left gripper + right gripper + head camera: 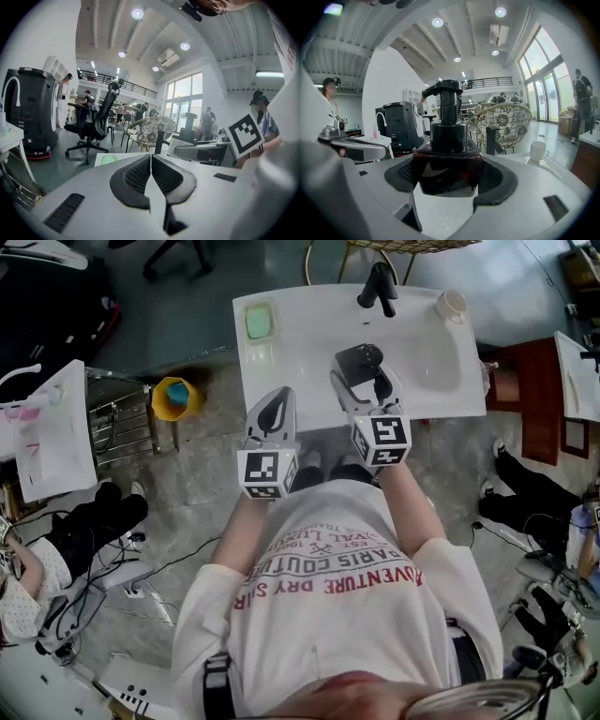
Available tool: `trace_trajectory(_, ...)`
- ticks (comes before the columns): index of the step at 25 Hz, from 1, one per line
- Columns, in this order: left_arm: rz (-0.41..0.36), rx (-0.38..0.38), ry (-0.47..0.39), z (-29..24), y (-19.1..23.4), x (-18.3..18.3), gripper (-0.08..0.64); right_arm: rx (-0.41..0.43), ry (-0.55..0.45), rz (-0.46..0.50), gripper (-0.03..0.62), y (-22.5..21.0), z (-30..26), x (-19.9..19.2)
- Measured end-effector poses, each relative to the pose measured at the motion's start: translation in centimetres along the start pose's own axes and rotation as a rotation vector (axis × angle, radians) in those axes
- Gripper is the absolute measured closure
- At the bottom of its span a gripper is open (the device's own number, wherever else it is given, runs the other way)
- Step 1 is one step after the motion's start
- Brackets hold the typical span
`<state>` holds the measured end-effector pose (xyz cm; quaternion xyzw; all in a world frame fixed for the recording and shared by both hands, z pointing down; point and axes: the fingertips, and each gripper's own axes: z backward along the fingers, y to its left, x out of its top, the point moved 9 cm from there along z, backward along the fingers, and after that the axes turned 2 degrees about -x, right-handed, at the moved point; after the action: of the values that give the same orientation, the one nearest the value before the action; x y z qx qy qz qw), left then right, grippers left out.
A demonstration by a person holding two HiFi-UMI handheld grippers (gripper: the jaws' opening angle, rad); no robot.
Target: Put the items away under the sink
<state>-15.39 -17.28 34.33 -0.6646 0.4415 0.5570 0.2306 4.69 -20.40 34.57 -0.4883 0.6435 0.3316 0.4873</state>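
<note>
Pump bottle (pixel 449 154) clamped in right gripper (pixel 362 369) over sink top (pixel 281 352); left gripper (pixel 274 407) clenched empty at front edge.

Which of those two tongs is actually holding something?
The right tongs: they are clamped on a dark pump bottle over the white sink top. The left tongs are shut together with nothing between them.

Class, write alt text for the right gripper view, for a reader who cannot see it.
The right gripper is shut on a dark pump bottle over the white sink top; a white mug stands at the right.
</note>
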Motion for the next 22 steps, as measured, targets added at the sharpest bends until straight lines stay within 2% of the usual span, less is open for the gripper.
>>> trace_trajectory(4,-0.003,0.016,-0.018,1.5,-2.2,-0.4,0.532,0.008,-0.013,-0.006,0.232,-0.4,3.1,-0.4)
trace_trajectory(9,-0.003,0.048,-0.020,3.5,-6.6,-2.2,0.533,0.061,-0.023,-0.011,0.232,-1.3,7.7,-1.7)
trace_trajectory(18,0.030,0.169,-0.036,9.2,-17.0,-7.6,0.532,0.165,-0.022,-0.007,0.231,-4.3,18.2,-5.9)
trace_trajectory(22,0.044,0.193,-0.018,11.2,-21.2,-10.4,0.532,0.195,-0.016,-0.011,0.232,-5.6,21.9,-8.3)
